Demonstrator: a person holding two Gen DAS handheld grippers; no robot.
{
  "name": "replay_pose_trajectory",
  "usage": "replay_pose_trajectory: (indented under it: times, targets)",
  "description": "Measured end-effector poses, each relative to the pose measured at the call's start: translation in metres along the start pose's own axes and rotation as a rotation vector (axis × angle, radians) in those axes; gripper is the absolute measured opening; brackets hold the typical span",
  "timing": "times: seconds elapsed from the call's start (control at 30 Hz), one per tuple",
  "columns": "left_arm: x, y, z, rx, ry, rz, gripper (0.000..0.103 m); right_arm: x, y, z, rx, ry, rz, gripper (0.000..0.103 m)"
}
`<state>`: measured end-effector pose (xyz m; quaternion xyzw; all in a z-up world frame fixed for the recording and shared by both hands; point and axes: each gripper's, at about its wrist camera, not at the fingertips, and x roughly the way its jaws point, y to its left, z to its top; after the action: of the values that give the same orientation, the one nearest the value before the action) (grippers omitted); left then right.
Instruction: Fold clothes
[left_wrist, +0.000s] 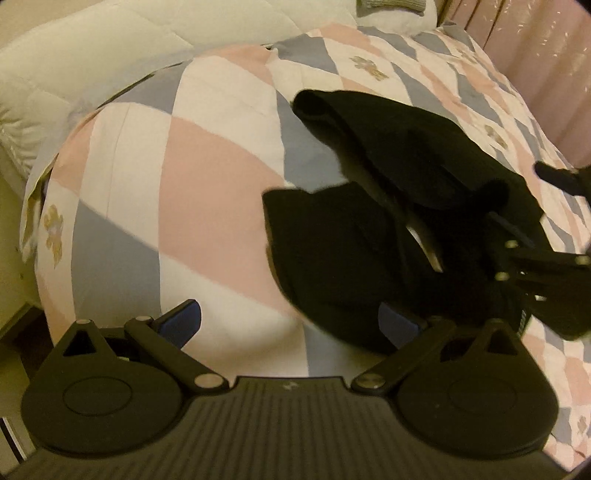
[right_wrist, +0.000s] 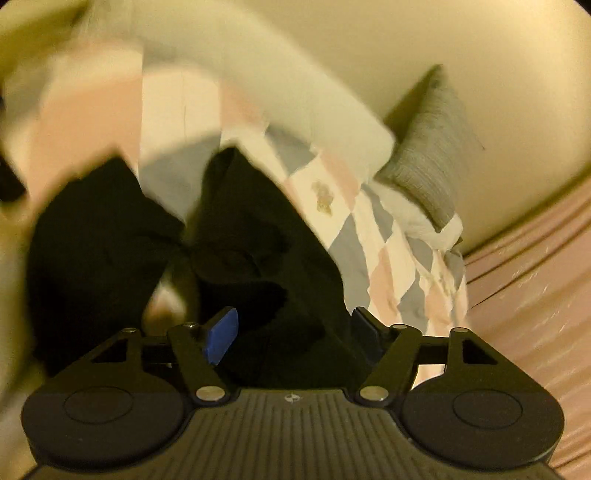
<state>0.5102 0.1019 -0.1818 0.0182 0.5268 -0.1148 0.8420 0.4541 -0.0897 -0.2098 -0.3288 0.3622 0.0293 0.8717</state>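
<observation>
A black garment (left_wrist: 388, 221) lies crumpled on the checked bed cover (left_wrist: 207, 177), right of centre in the left wrist view. My left gripper (left_wrist: 290, 323) hovers low over the cover, open wide. Its right pad (left_wrist: 397, 325) is at the garment's near edge and its left pad (left_wrist: 181, 321) is over bare cover. My right gripper (left_wrist: 532, 266) comes in from the right over the garment. In the blurred right wrist view the black garment (right_wrist: 258, 240) fills the gap between my right gripper's (right_wrist: 293, 334) fingers, which stand partly apart.
A white quilted duvet (left_wrist: 92, 55) is heaped at the far left of the bed. A grey pillow (right_wrist: 428, 162) leans against the cream wall. A pink curtain (right_wrist: 535, 295) hangs along the bed's right side. The bed's left edge (left_wrist: 33, 206) drops off beside my left gripper.
</observation>
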Motion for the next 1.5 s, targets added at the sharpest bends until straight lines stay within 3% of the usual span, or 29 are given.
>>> replay_pose_trajectory:
  times: [0.03, 0.07, 0.13, 0.3, 0.4, 0.53, 0.8, 0.87, 0.9, 0.97, 1.0, 1.03, 1.1, 1.17, 1.27, 1.33, 1.4, 1.5]
  targets:
    - [0.005, 0.002, 0.005, -0.003, -0.001, 0.000, 0.101, 0.009, 0.000, 0.000, -0.002, 0.015, -0.002, 0.017]
    - [0.009, 0.004, 0.011, -0.008, -0.003, -0.004, 0.101, 0.018, 0.000, 0.000, -0.004, 0.029, -0.005, 0.010]
    - [0.015, 0.010, 0.021, -0.021, -0.014, -0.017, 0.098, 0.031, -0.003, -0.001, 0.015, 0.056, -0.010, 0.009]
    - [0.034, 0.007, 0.048, 0.042, -0.089, -0.021, 0.084, -0.005, -0.067, -0.029, 0.408, 0.089, -0.012, 0.010]
    - [0.048, -0.024, 0.056, 0.291, -0.189, 0.052, 0.072, -0.012, -0.095, -0.040, 0.526, 0.116, 0.005, 0.011]
    - [0.064, -0.074, 0.029, 0.755, -0.354, 0.149, 0.077, -0.012, -0.106, -0.042, 0.546, 0.147, 0.003, 0.012]
    - [0.113, -0.094, 0.000, 1.207, -0.469, 0.265, 0.079, -0.022, -0.095, -0.052, 0.579, 0.170, -0.014, 0.013]
    - [0.128, -0.099, -0.007, 1.331, -0.516, 0.291, 0.081, -0.023, -0.097, -0.052, 0.577, 0.161, -0.017, 0.016]
    - [0.134, -0.100, -0.009, 1.377, -0.535, 0.293, 0.081, -0.023, -0.098, -0.052, 0.572, 0.156, -0.018, 0.023]
    - [0.142, -0.102, -0.007, 1.422, -0.529, 0.251, 0.060, -0.033, -0.095, -0.053, 0.534, 0.123, -0.012, 0.040]
    - [0.145, -0.103, -0.005, 1.428, -0.512, 0.233, 0.030, -0.039, -0.092, -0.054, 0.511, 0.100, -0.005, 0.053]
    - [0.148, -0.104, -0.003, 1.427, -0.502, 0.237, 0.026, -0.047, -0.089, -0.055, 0.482, 0.075, 0.000, 0.064]
    - [0.151, -0.103, 0.000, 1.408, -0.517, 0.262, 0.005, -0.063, -0.073, -0.057, 0.371, 0.025, -0.003, 0.074]
    - [0.149, -0.102, 0.005, 1.370, -0.514, 0.256, 0.004, -0.072, -0.052, -0.059, 0.208, -0.002, -0.017, 0.076]
    - [0.146, -0.103, 0.009, 1.354, -0.495, 0.243, 0.008, -0.061, -0.007, -0.064, -0.137, 0.009, -0.063, 0.076]
    - [0.146, -0.102, 0.007, 1.368, -0.498, 0.245, 0.011, -0.048, 0.020, -0.070, -0.352, 0.039, -0.064, 0.071]
    - [0.143, -0.098, 0.006, 1.369, -0.499, 0.231, 0.016, -0.041, 0.034, -0.076, -0.458, 0.049, -0.101, 0.071]
    - [0.139, -0.092, 0.002, 1.380, -0.499, 0.223, 0.026, -0.029, 0.041, -0.082, -0.485, 0.073, -0.164, 0.067]
